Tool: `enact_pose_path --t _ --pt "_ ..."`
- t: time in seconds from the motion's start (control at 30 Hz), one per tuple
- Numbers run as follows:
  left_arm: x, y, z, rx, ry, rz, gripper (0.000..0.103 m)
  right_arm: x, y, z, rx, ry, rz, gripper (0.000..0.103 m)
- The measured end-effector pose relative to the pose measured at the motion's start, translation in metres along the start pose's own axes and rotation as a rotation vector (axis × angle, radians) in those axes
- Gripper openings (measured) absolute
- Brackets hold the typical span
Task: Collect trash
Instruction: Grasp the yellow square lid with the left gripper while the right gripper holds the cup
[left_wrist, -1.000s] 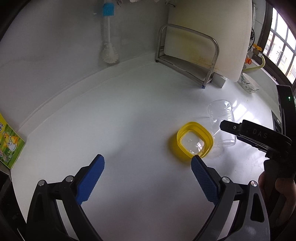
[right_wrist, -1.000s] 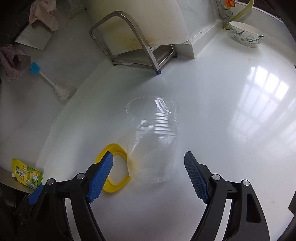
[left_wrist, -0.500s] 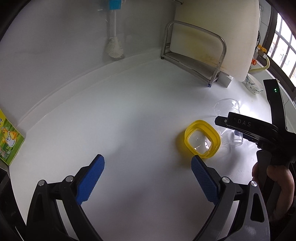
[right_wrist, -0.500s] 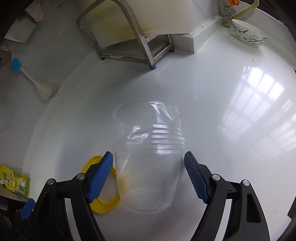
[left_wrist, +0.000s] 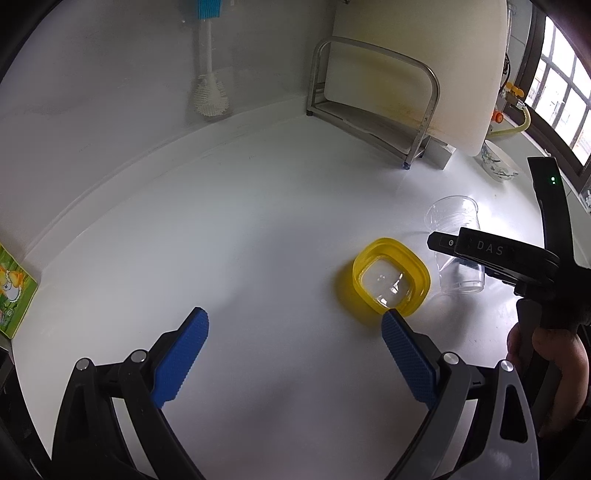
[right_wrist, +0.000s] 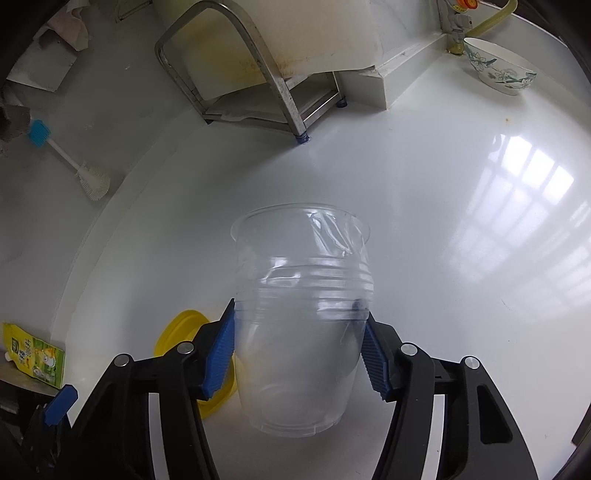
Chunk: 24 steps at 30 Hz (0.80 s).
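From the left wrist, the left gripper (left_wrist: 291, 336) hangs over the white counter (left_wrist: 229, 229) with its jaws wide apart and empty, as a second ago; the yellow lid (left_wrist: 391, 280) lies just past its right pad, and the right gripper (left_wrist: 458, 251) has reached the clear plastic cup (left_wrist: 456, 243) beside it. From the right wrist, the right gripper (right_wrist: 299, 350), spread around the cup (right_wrist: 301, 314) before, has just been closing; both blue pads (right_wrist: 221, 354) now press the cup's sides, which stands upright on the counter (right_wrist: 424, 206) by the lid (right_wrist: 177, 332).

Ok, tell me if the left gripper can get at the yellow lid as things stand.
Probably yes. The left gripper is open and holds nothing, and the yellow lid lies flat on bare counter just beyond its right finger. The right gripper is busy beside it, on the cup.
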<state>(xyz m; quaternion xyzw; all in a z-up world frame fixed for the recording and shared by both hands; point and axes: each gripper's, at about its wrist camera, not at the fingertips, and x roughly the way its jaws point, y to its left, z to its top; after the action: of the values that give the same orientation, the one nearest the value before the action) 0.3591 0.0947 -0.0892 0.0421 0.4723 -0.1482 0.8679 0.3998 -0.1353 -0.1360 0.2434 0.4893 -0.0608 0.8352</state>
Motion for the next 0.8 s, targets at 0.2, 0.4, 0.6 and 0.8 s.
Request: enact_pose_path --t 0.2,0.4,0.6,0.8 --pt "0.016 -0.013 0.005 0.035 0.015 -0.032 0.093 -0.018 -0.023 -0.008 0.032 -0.023 -0.013 0.058" --pt "0.039 -0.035 0.009 0.135 0.028 -0.093 0.093 -0.039 -0.05 -0.026 0.066 -0.025 -0.025 0.057" --pt "0.051 -0.049 0.011 0.25 0.004 -0.143 0.093 -0.06 -0.069 -0.042 0.12 -0.037 -0.023 0.057" --pt "0.059 -0.06 0.012 0.365 0.003 -0.214 0.093 -0.073 -0.073 -0.043 0.145 -0.066 -0.014 0.057"
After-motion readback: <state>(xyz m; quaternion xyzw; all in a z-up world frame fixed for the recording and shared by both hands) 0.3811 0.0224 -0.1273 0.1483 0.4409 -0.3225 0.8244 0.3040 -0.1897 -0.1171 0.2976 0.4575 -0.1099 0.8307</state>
